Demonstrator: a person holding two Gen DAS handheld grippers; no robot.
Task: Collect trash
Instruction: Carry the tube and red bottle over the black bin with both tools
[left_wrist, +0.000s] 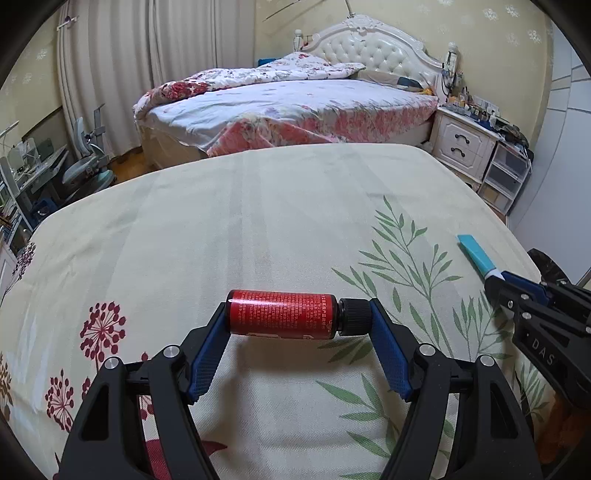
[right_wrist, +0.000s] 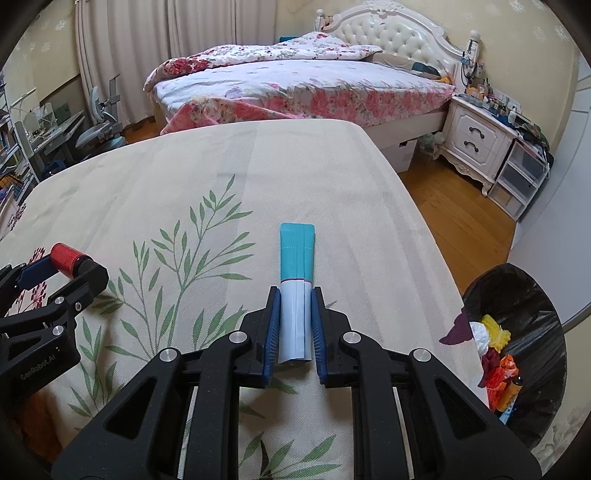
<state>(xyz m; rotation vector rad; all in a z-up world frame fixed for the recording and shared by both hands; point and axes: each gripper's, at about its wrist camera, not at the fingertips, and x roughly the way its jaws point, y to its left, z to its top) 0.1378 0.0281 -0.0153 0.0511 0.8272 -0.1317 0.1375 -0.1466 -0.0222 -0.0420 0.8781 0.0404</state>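
A red bottle with a black cap lies crosswise between the blue pads of my left gripper, which press on its base and its cap just above the leaf-printed tablecloth. The same bottle and left gripper show at the left edge of the right wrist view. My right gripper is shut on the white end of a teal and white rolled packet, which points away from me. In the left wrist view, that packet sticks out of the right gripper.
A bin lined with a black bag stands past the table's right edge, with several pieces of trash inside. Wooden floor lies to its left. A bed, a white nightstand and a desk with a chair stand beyond.
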